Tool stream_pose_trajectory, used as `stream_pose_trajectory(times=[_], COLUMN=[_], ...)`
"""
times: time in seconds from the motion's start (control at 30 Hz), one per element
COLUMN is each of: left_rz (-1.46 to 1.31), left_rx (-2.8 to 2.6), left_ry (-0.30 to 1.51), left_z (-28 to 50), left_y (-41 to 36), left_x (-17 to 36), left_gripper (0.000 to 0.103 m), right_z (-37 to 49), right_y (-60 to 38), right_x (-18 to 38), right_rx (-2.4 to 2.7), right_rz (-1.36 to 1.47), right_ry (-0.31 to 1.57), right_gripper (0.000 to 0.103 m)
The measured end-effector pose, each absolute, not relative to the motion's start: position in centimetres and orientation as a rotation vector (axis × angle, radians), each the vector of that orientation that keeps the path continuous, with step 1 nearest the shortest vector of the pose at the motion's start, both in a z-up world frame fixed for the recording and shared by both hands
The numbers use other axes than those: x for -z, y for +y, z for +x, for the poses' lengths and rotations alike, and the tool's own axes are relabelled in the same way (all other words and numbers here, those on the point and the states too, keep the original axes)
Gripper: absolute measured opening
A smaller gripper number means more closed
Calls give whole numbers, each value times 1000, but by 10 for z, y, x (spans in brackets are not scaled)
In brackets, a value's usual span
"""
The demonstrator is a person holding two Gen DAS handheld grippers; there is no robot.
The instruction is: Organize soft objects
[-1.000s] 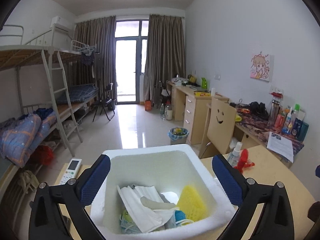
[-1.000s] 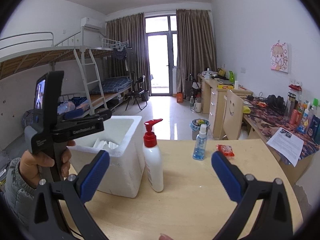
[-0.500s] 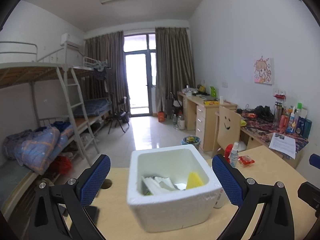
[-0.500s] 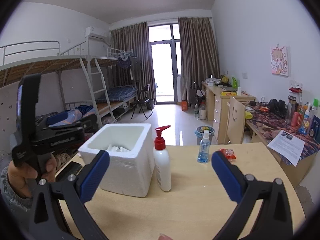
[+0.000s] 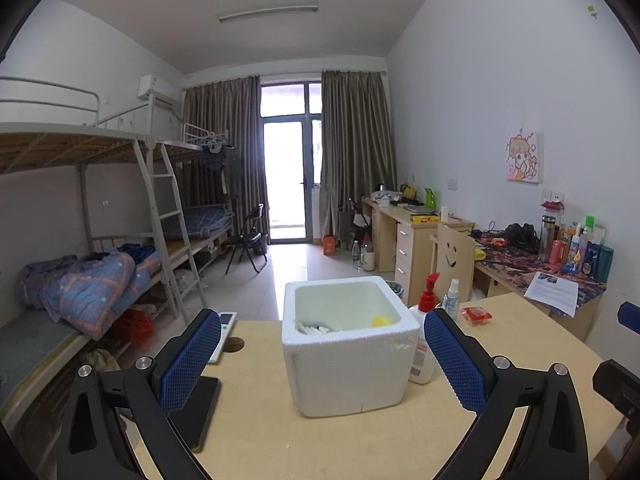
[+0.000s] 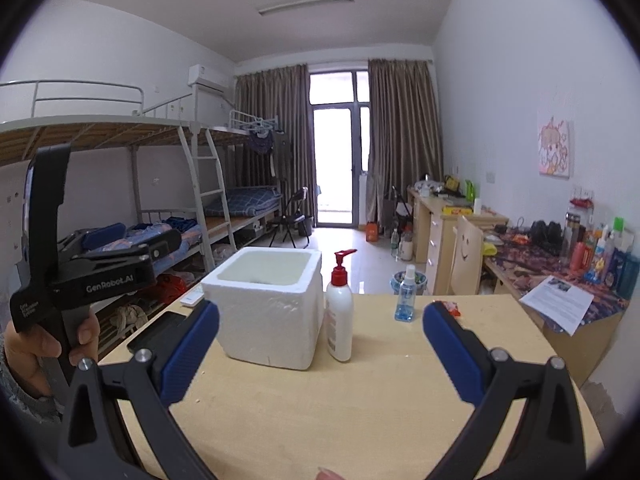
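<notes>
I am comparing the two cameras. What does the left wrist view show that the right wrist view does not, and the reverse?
Only the left wrist view looks into the foam box: white soft items and a yellow sponge lie inside. Only the right wrist view shows the left gripper from the side, held in a hand. Both show the box, the red-capped pump bottle, the blue spray bottle and the wooden table.
</notes>
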State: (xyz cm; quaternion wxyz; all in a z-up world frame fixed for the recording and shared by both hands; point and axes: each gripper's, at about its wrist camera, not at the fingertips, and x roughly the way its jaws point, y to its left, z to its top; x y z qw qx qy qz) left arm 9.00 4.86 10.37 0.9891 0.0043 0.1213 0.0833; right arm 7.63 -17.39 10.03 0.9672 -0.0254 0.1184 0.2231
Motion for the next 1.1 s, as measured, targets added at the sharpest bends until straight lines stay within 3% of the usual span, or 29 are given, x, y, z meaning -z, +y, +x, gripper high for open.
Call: stream_pose_trajectory(times=[1.1], left_rz=[-61], left_rx=[-196], left_ry=[163], left_z=[-7], left_y=[45], left_x=[-65], left_gripper=[102], right_z=[17], right_y=[-166], right_x=[-67], right_rx=[-497], right_rz=[-64], right_ry=[160], right_gripper=[103])
